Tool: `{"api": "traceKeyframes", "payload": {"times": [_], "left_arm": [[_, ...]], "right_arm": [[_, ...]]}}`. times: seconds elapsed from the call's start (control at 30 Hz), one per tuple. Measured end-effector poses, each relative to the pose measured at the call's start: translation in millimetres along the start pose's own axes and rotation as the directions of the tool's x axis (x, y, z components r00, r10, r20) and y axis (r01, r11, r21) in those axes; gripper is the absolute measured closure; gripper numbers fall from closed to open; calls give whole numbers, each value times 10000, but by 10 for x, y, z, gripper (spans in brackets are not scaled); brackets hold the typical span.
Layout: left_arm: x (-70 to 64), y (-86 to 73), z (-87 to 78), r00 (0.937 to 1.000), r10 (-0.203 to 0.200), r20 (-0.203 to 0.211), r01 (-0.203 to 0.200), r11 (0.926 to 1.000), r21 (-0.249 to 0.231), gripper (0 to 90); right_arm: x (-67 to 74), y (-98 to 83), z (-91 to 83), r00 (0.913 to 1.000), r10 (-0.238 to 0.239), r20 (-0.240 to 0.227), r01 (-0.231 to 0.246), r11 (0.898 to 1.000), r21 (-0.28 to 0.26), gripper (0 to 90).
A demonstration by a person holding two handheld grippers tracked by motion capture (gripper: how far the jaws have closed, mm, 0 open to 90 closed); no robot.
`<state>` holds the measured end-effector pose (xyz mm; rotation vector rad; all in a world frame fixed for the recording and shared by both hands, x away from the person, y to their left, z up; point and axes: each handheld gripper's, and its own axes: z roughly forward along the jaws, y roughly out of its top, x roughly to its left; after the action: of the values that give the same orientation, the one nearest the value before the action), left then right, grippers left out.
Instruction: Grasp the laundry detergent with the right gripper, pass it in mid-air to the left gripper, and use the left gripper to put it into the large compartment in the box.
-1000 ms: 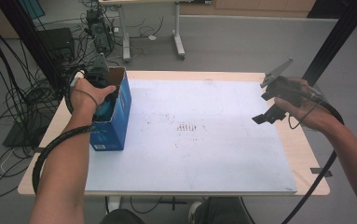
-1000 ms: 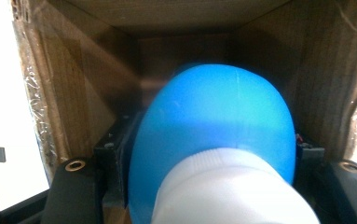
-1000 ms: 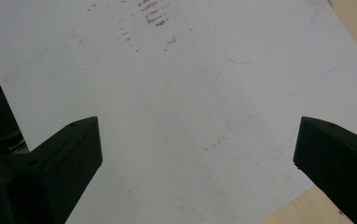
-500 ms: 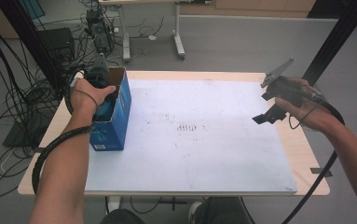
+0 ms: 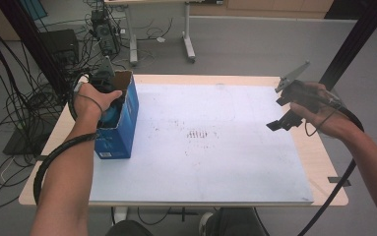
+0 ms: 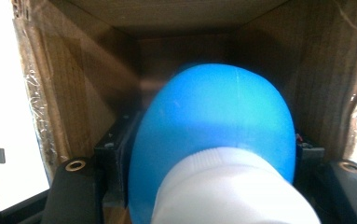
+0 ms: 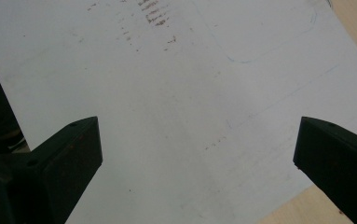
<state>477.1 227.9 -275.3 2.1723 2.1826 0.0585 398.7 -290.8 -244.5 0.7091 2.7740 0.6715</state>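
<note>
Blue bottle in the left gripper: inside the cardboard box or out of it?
Inside. In the left gripper view the blue bottle has brown box walls on all sides; the left gripper is shut on it.

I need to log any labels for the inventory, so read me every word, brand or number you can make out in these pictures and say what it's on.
No text can be read.
Blue box: a pale label patch low on its near side, too small and blurred to read.
Blue bottle with white cap: no print on the side showing.
White sheet: brownish smudges and a faint pen outline, not writing.
</note>
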Motion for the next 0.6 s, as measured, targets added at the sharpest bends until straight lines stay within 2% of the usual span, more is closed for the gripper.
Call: {"api": "traceKeyframes", "payload": {"times": [0.6], "left_arm": [[-1,-4,0,10000,18,-2,-18,10000,-22,349]], "right_arm": [[9,-6,12,10000,-9,18,9,10000,43,11]]}}
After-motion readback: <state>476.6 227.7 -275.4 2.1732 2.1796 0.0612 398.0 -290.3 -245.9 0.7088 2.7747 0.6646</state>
